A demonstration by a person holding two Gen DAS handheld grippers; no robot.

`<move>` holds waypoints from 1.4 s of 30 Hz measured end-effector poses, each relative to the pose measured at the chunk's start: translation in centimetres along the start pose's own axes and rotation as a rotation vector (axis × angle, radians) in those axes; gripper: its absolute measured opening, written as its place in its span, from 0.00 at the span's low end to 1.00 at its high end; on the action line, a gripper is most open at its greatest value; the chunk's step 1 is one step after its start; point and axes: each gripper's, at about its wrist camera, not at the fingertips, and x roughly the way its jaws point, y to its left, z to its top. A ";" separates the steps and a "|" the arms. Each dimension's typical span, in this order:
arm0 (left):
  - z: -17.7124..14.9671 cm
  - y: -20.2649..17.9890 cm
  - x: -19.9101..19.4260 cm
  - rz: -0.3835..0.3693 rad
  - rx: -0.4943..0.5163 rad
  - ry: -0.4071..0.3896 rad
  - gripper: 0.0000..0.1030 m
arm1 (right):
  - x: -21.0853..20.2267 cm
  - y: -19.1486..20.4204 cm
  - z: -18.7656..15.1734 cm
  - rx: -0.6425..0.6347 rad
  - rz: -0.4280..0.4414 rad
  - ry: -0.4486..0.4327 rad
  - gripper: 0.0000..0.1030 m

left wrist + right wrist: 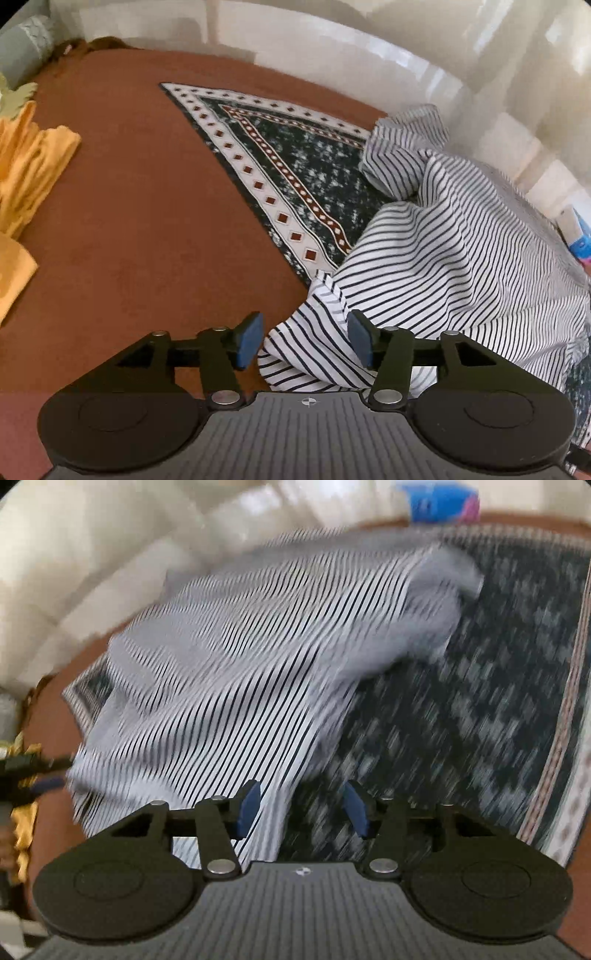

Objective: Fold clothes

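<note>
**Q:** Where do things stand over the bed?

**A:** My left hand-held gripper (304, 341) hangs with its blue pads (248, 341) apart. A crumpled corner of the striped shirt (436, 258) lies between them, but neither pad presses on it. My right hand-held gripper (299, 810) is likewise spread, holding nothing, over the shirt's near edge where it meets the patterned scarf (461, 716); that view is smeared with blur.

**Q:** And the step in hand?

**A:** As I judge it, the shirt is still a heap and must be laid flat before any fold. I would pinch a hem or seam, not loose cloth in the middle, catch one layer only, and draw both corners apart evenly so the stripes run straight. The scarf beneath may drag along.

**Q:** What is it like to handle?

**A:** Thin woven cloth, white with narrow dark stripes, limp and quick to crease. It lies partly over the scarf, a flat triangle with a speckled dark centre and a white border of rust diamonds. Both rest on a rust-brown bedcover (147, 221), matte and slightly napped. Yellow cloth (33, 173) bunches at the left; a glossy cream padded headboard (332, 48) curves behind.
</note>
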 end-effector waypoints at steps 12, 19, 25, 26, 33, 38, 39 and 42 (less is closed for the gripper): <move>-1.3 -1.4 0.8 -0.056 0.179 0.061 0.00 | 1.6 2.5 -1.7 -0.041 0.050 0.062 0.00; -1.9 -1.7 -4.7 -0.190 0.218 0.032 0.00 | -6.4 -0.2 1.4 0.008 0.121 -0.041 0.00; -5.2 -3.3 -9.6 -0.313 0.265 0.075 0.00 | -13.3 -2.4 2.7 -0.024 0.105 -0.085 0.00; -6.1 -3.5 -10.0 -0.323 0.274 0.094 0.00 | -14.0 -2.7 2.6 -0.033 0.088 -0.081 0.00; -11.4 -3.8 -8.9 -0.319 0.284 0.273 0.00 | -15.0 -5.8 -1.4 0.040 0.020 0.016 0.00; -12.8 -2.4 -6.2 -0.250 0.265 0.385 0.25 | -12.0 -8.0 -5.4 0.113 -0.027 0.154 0.00; -13.0 -2.1 -5.9 -0.231 0.265 0.400 0.30 | -11.1 -8.5 -6.2 0.123 -0.033 0.182 0.00; -13.0 -1.1 -5.8 -0.187 0.261 0.413 0.45 | -9.1 -9.2 -7.9 0.136 -0.061 0.238 0.00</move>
